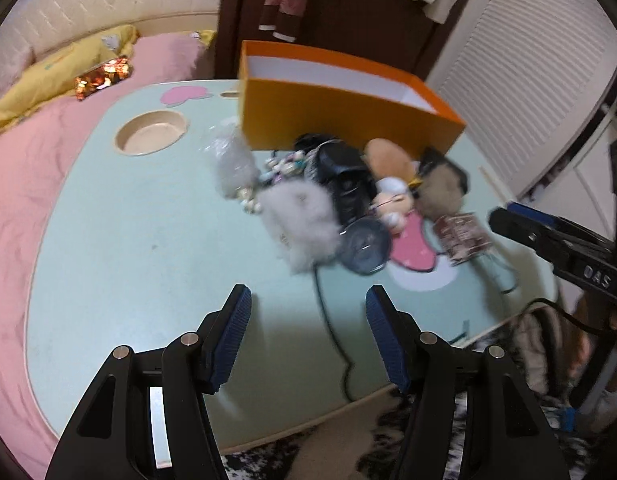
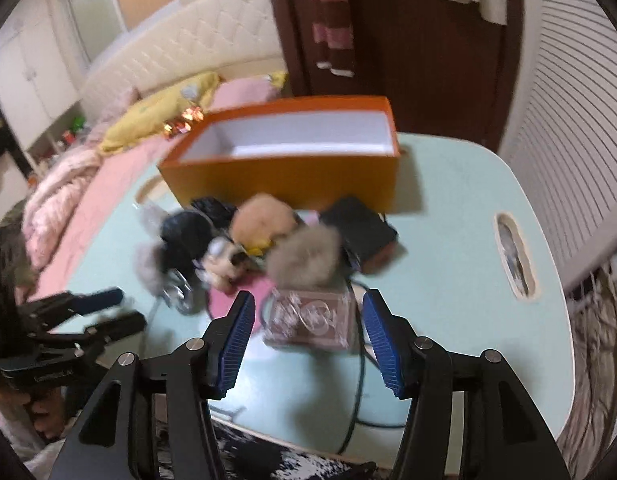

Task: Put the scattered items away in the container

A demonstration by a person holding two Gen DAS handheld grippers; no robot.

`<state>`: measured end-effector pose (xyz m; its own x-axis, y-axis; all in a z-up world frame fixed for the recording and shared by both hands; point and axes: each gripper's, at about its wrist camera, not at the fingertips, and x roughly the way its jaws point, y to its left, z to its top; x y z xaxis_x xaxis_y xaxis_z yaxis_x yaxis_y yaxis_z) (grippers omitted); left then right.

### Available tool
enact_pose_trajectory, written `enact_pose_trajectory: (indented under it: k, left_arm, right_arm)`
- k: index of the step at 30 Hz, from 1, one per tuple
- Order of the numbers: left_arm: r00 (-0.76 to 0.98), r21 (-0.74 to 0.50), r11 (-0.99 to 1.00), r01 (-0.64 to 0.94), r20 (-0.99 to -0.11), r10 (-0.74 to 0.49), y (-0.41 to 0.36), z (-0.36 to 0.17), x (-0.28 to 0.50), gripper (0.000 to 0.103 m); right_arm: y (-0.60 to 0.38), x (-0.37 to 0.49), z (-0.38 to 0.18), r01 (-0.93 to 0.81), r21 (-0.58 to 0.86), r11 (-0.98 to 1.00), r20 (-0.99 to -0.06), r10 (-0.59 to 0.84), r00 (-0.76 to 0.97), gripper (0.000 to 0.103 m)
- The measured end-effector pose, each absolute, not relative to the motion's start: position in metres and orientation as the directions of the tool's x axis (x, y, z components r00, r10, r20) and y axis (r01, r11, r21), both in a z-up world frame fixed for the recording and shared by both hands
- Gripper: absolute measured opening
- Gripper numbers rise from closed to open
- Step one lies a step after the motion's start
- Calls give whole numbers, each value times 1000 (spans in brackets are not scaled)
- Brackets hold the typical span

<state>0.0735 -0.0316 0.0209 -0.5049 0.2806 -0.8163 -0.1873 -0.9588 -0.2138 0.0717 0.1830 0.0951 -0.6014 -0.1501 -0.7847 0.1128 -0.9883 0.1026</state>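
Note:
An open orange box (image 1: 340, 116) (image 2: 288, 172) with a white, empty-looking inside stands at the back of the mint table (image 1: 148, 240). In front of it lies a blurred heap: a clear bag (image 1: 232, 160), beads (image 1: 284, 164), white fluff (image 1: 304, 220), a black pouch (image 1: 344, 176), a plush doll (image 1: 392, 200), a brown pompom (image 2: 304, 256) and a black case (image 2: 360, 228). A maroon patterned card box (image 2: 308, 316) lies just ahead of my right gripper (image 2: 309, 294), whose open jaws do not touch it. My left gripper (image 1: 307, 292) hangs open and empty over bare table near the fluff.
A round cup recess (image 1: 152, 132) sits at the table's back left and a slot (image 2: 514, 256) at its right. A black cable (image 1: 328, 320) runs off the front edge. A pink bed (image 1: 12, 200) lies left and a louvred door (image 1: 528, 80) right.

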Motion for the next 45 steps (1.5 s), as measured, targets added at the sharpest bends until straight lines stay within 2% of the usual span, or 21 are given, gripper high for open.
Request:
enact_pose_trajectory:
  k: [5, 8, 10, 12, 14, 16, 17, 20, 22, 45]
  left_arm:
    - [-584, -186, -973, -136, -778, 230, -32, 15, 76, 62]
    - [-620, -112, -985, -130, -766, 169, -25, 10, 76, 79]
    - [-631, -44, -991, -126, -768, 114, -18, 6, 77, 83]
    - [-634, -3, -991, -131, -769, 86, -12, 4, 77, 87]
    - [-632, -6, -990, -144, -769, 97, -10, 3, 77, 92]
    - [-637, -3, -990, -143, -765, 94, -9, 1, 76, 96]
    - [-639, -2, -991, -136, -764, 89, -10, 0, 76, 103]
    - [-646, -3, -992, -126, -759, 84, -12, -2, 78, 103]
    - [-652, -1, -992, -124, -754, 82, -11, -3, 79, 103]
    - [-668, 2, -991, -131, -739, 87, -9, -4, 84, 103]
  right_arm:
    - [177, 81, 77, 98, 15, -995, -779, -72, -623, 55]
    - [180, 82, 64, 74, 22, -997, -780, -63, -622, 57]
    - [183, 82, 56, 54, 47, -997, -787, -70, -613, 59]
    - [180, 84, 56, 47, 35, -998, -784, -56, -619, 72]
    - [178, 86, 57, 47, 26, -999, -783, -49, -621, 77]
    - [175, 87, 55, 45, 4, -999, -783, -31, -621, 88]
    - [176, 86, 54, 42, 6, -999, -783, -31, -621, 95]
    - [177, 86, 53, 47, 11, -999, -785, -38, -618, 102]
    - [177, 84, 51, 50, 11, -999, -784, -40, -619, 103]
    - [179, 86, 42, 84, 17, -996, -752, -68, -655, 103]
